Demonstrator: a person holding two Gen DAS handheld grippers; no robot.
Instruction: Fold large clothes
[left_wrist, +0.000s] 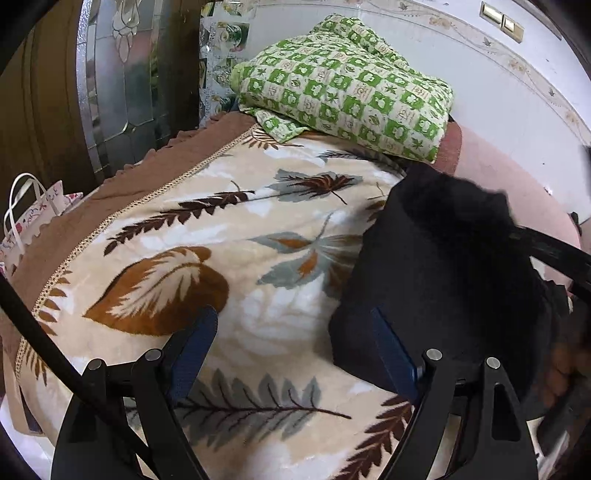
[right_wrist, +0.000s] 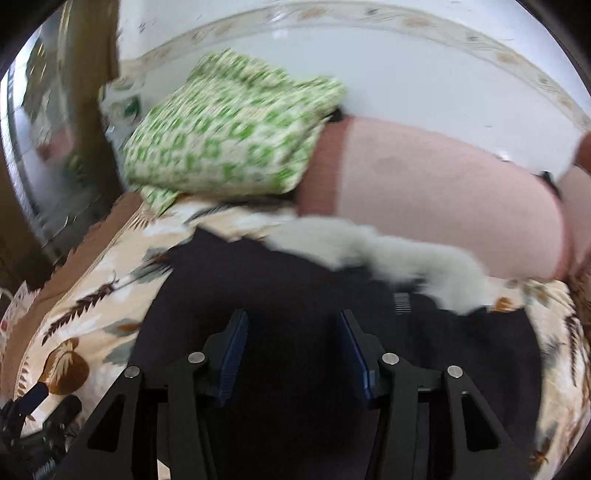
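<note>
Left wrist view: set low over the leaf-print blanket (left_wrist: 229, 258), facing along the bed toward the green checked bundle (left_wrist: 343, 85) at the upper middle and the white wall (left_wrist: 461, 70) at upper right. Own fingers (left_wrist: 195, 347) at the bottom edge, spread wide; black garment (left_wrist: 443, 280) close at lower right.

Right wrist view: closer, directly above the black garment (right_wrist: 280, 295), which fills the lower middle; blurred throughout. Faces the same way, green checked bundle (right_wrist: 229, 129) at upper left, white wall (right_wrist: 406, 81) across the top.

Shared by both: leaf-print blanket (right_wrist: 92, 295), bundle, garment, wall.
</note>
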